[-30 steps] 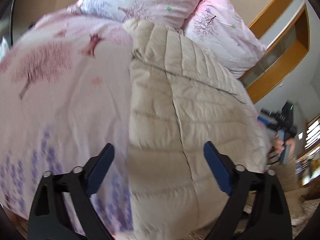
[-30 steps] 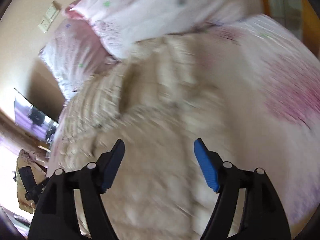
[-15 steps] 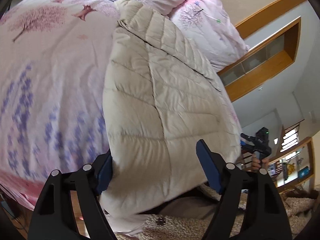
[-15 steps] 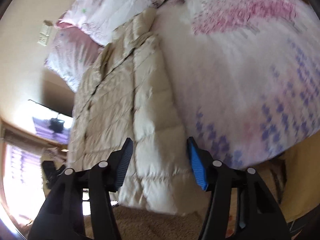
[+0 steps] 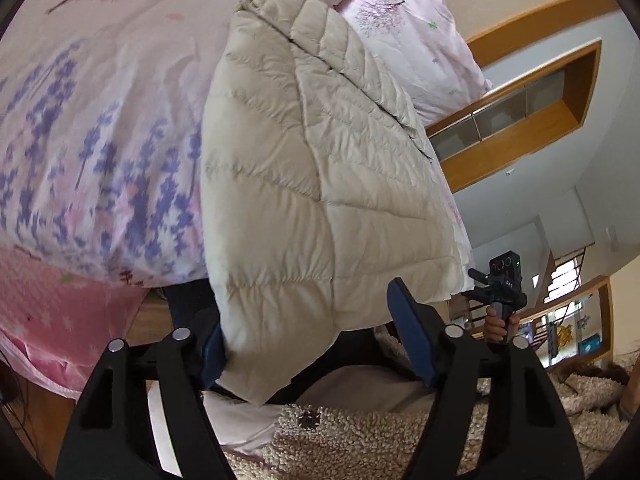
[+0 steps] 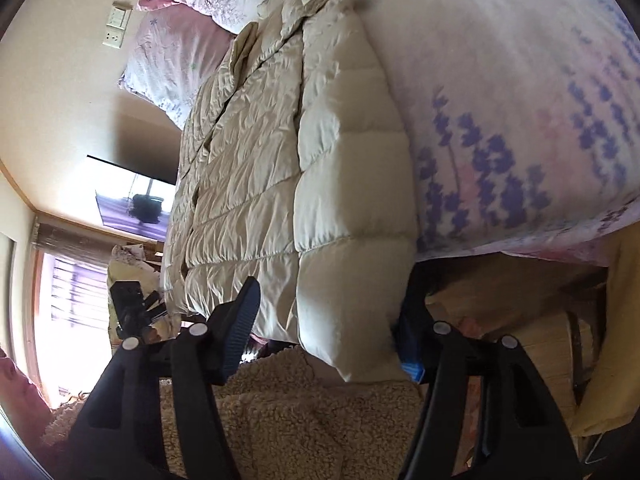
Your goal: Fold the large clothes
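Note:
A cream quilted down jacket (image 5: pixel 320 168) lies lengthwise on the bed, its hem hanging over the near edge; it also shows in the right wrist view (image 6: pixel 304 152). My left gripper (image 5: pixel 316 340) is open, its fingers on either side of the hanging hem corner. My right gripper (image 6: pixel 324 320) is open, its fingers straddling the other hem corner, the right finger partly hidden behind the fabric. The right gripper also appears in the left wrist view (image 5: pixel 500 288), and the left gripper in the right wrist view (image 6: pixel 132 304).
The bed has a pink floral duvet (image 5: pixel 92 128) and pillows (image 5: pixel 408 32) at the head. A fleecy beige garment (image 6: pixel 304 412) is below both grippers. A wall screen (image 6: pixel 132 204) and window are to the left, wooden trim (image 5: pixel 520 120) to the right.
Both grippers have drawn back from over the jacket down to its hem at the bed's near edge. Each open gripper now straddles a hem corner.

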`<state>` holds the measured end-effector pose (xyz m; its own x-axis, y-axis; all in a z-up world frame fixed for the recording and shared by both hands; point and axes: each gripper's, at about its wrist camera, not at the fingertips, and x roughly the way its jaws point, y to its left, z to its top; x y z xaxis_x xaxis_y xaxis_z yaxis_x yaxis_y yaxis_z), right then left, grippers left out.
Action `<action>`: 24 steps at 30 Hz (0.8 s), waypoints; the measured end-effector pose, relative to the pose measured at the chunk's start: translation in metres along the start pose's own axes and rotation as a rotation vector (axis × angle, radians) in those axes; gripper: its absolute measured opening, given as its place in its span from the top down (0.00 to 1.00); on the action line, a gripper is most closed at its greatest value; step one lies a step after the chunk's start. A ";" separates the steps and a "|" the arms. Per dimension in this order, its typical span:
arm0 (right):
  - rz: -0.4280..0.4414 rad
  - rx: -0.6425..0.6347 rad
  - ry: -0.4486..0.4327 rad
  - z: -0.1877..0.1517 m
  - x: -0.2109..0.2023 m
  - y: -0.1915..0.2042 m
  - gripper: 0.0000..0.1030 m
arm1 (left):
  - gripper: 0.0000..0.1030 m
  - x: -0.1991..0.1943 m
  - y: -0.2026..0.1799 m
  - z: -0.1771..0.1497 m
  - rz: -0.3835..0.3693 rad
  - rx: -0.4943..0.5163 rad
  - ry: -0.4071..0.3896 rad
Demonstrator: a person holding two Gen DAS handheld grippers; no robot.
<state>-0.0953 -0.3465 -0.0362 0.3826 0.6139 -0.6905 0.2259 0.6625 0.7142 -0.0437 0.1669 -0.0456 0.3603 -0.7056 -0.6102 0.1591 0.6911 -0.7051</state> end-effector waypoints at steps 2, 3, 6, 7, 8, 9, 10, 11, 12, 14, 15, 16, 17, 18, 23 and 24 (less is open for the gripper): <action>0.007 -0.007 0.007 -0.001 0.003 0.001 0.51 | 0.41 0.001 0.004 -0.001 -0.007 -0.016 -0.007; 0.002 -0.015 0.007 -0.002 0.004 0.002 0.68 | 0.45 0.001 0.007 -0.003 -0.009 -0.023 -0.009; 0.010 -0.036 -0.010 -0.005 0.001 0.005 0.79 | 0.73 0.002 0.015 -0.005 0.000 -0.053 -0.007; 0.011 -0.047 -0.018 -0.006 -0.001 0.008 0.80 | 0.78 0.002 0.017 -0.005 0.003 -0.059 -0.007; 0.011 -0.058 -0.023 -0.006 -0.003 0.010 0.82 | 0.83 0.001 0.018 -0.005 0.000 -0.061 -0.012; 0.009 -0.073 -0.031 -0.007 -0.007 0.015 0.83 | 0.85 -0.001 0.017 -0.006 0.000 -0.056 -0.017; 0.007 -0.082 -0.036 -0.007 -0.009 0.018 0.84 | 0.87 -0.003 0.013 -0.006 0.009 -0.036 -0.025; 0.004 -0.090 -0.041 -0.006 -0.010 0.021 0.85 | 0.89 -0.005 0.010 -0.006 0.017 -0.024 -0.031; 0.000 -0.104 -0.053 -0.006 -0.012 0.027 0.86 | 0.90 -0.007 0.007 -0.005 0.025 -0.009 -0.040; 0.001 -0.139 -0.085 -0.004 -0.018 0.037 0.87 | 0.93 -0.015 0.000 -0.001 0.042 0.021 -0.073; 0.005 -0.164 -0.114 -0.003 -0.023 0.044 0.87 | 0.93 -0.020 -0.001 0.000 0.046 0.028 -0.088; 0.008 -0.189 -0.145 -0.003 -0.027 0.051 0.88 | 0.94 -0.025 -0.004 0.003 0.049 0.037 -0.107; 0.007 -0.214 -0.179 -0.003 -0.031 0.059 0.88 | 0.95 -0.032 -0.007 0.006 0.048 0.047 -0.136; 0.000 -0.259 -0.237 -0.003 -0.038 0.072 0.88 | 0.95 -0.040 -0.009 0.011 0.046 0.056 -0.169; -0.100 -0.406 -0.434 0.002 -0.054 0.121 0.88 | 0.95 -0.060 -0.025 0.043 0.061 0.089 -0.269; -0.132 -0.437 -0.478 0.005 -0.056 0.132 0.88 | 0.95 -0.061 -0.028 0.050 0.066 0.094 -0.279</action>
<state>-0.0824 -0.2956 0.0979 0.7550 0.3243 -0.5699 -0.0480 0.8942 0.4452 -0.0243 0.1980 0.0293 0.6090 -0.5975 -0.5217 0.2069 0.7546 -0.6227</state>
